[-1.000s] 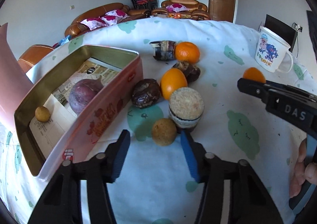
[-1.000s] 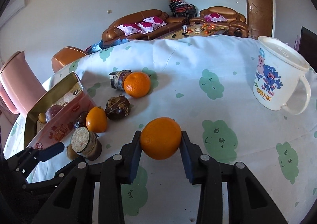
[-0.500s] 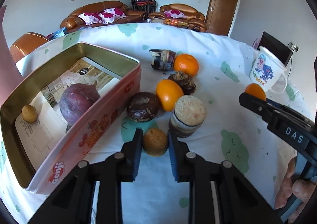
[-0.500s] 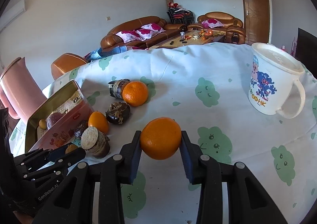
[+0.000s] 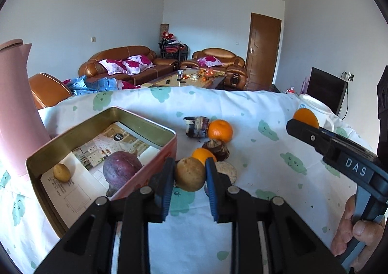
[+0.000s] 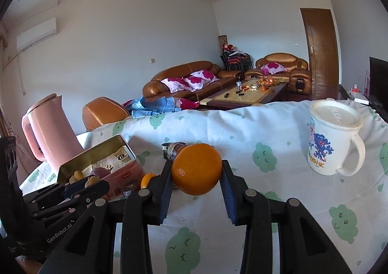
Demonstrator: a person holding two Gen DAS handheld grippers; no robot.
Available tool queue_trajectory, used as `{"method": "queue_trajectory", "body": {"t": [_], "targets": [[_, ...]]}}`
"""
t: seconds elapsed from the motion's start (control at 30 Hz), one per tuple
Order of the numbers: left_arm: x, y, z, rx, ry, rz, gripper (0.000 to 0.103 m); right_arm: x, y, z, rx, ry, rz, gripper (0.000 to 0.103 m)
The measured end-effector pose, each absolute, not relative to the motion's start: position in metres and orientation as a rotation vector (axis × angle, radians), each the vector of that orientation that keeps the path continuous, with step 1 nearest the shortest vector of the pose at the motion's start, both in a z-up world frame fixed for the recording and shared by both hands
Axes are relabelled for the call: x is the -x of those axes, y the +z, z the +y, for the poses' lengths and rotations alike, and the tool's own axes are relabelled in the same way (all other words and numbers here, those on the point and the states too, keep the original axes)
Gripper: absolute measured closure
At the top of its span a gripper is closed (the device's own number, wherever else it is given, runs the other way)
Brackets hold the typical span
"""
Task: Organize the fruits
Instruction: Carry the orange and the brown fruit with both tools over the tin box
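My left gripper is shut on a small tan round fruit, lifted above the cloth just right of the open tin box. The tin holds a purple fruit and a small yellow fruit. My right gripper is shut on an orange, held above the table; it also shows at the right of the left wrist view. On the cloth lie an orange, another orange, a dark brown fruit and a dark wrapped piece.
A cork-topped jar stands behind my left fingers. A pink kettle stands left of the tin. A white lidded mug stands at the right. The table has a white cloth with green clouds.
My left gripper closed on the tan fruit and lifted it off the cloth, tilting upward. My right gripper kept hold of its orange and also rose and tilted up.
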State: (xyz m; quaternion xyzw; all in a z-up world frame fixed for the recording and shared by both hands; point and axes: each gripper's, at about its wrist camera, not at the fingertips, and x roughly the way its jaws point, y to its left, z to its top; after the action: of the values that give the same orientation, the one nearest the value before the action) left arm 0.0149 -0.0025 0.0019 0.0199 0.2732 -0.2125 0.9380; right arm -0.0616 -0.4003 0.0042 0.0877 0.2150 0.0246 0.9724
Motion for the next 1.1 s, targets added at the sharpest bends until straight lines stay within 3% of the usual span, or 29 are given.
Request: {"method": "queue_trajectory", "body": {"t": [1.1], "targets": [[-0.064,0.018,0.065,-0.048,-0.218,0.527,0.076,0.052,-0.004,-0.35,0.01,-0.119,0.44,0.064]]}}
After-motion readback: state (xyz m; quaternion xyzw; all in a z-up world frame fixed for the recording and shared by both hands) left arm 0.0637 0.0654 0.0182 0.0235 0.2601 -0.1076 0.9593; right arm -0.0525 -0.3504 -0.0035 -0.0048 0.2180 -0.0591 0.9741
